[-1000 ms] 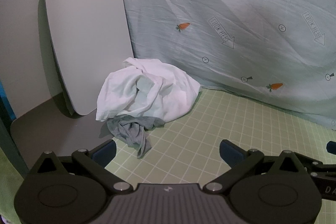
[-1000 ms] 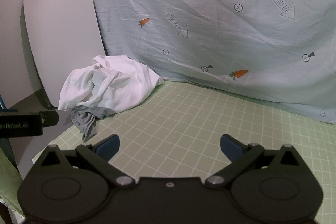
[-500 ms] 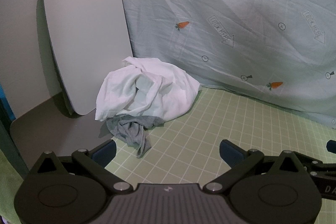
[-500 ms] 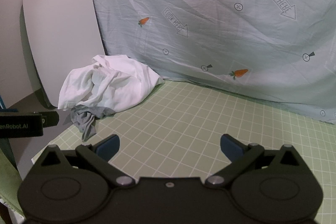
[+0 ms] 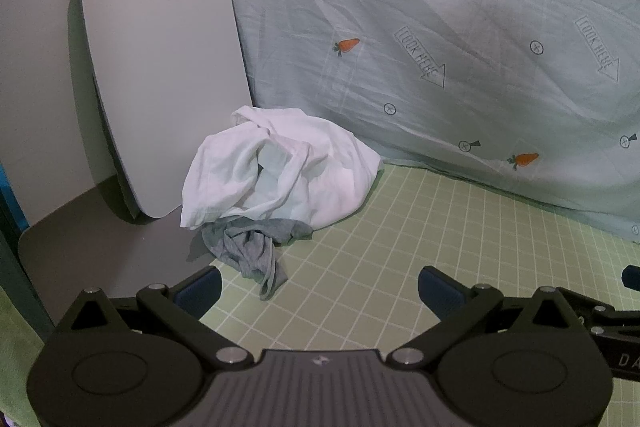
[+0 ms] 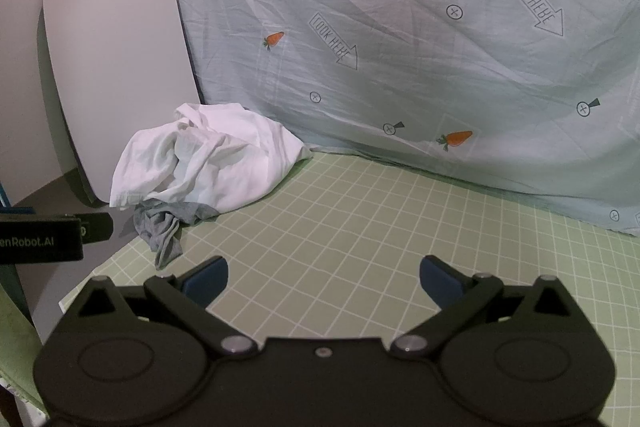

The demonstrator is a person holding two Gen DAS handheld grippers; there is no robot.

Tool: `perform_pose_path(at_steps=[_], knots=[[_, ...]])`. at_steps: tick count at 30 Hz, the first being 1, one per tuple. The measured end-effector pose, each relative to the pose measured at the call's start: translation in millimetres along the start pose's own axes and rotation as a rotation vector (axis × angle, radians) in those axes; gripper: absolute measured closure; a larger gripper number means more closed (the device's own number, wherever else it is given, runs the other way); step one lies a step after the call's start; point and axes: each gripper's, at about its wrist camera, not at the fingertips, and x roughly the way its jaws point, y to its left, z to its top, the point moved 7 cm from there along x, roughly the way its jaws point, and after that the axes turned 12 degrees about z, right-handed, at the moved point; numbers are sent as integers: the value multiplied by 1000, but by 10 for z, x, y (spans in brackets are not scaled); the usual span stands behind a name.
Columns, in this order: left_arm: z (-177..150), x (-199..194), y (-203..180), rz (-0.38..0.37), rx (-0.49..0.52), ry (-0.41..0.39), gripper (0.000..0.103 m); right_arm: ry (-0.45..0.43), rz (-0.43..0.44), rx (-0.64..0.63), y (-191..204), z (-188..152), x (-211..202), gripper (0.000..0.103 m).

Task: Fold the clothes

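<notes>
Both grippers hover low over the green gridded mat (image 5: 420, 227), and nothing is in hand. The left gripper (image 5: 319, 289) has its jaws wide apart, empty; the right gripper (image 6: 323, 277) the same, jaws spread with only mat between them.

The clothes sit in a heap at the far left corner of the mat: a crumpled white garment (image 5: 280, 171) on top, a grey garment (image 5: 252, 247) poking out beneath it, its tail trailing toward the left gripper. The heap leans close to a grey rounded board (image 5: 160, 75) propped against the wall, with the carrot-print sheet (image 5: 440, 27) hanging just behind.

Here's the danger, as I read it. Those two garments are tangled, so a grab at the white one may well drag the grey one along, and then there's a mess to separate mid-air. Pinch a random bunched fold instead of a hem or shoulder and it won't spread flat. A deep reach could also nudge the propped board or snag the sheet. The heap straddles the mat's edge onto the bare desk (image 5: 100, 247), too.
</notes>
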Motion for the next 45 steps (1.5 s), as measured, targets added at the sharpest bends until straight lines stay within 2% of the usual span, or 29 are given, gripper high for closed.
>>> perform_pose_path(at_steps=[31, 35, 45], knots=[[48, 116, -59, -24, 21, 28, 0, 7, -18, 14, -87, 24, 88, 0], [75, 204, -122, -60, 36, 32, 0, 2, -33, 17, -152, 93, 172, 0], [376, 749, -140, -39, -28, 78, 0, 13, -30, 0, -386, 406, 669, 0]])
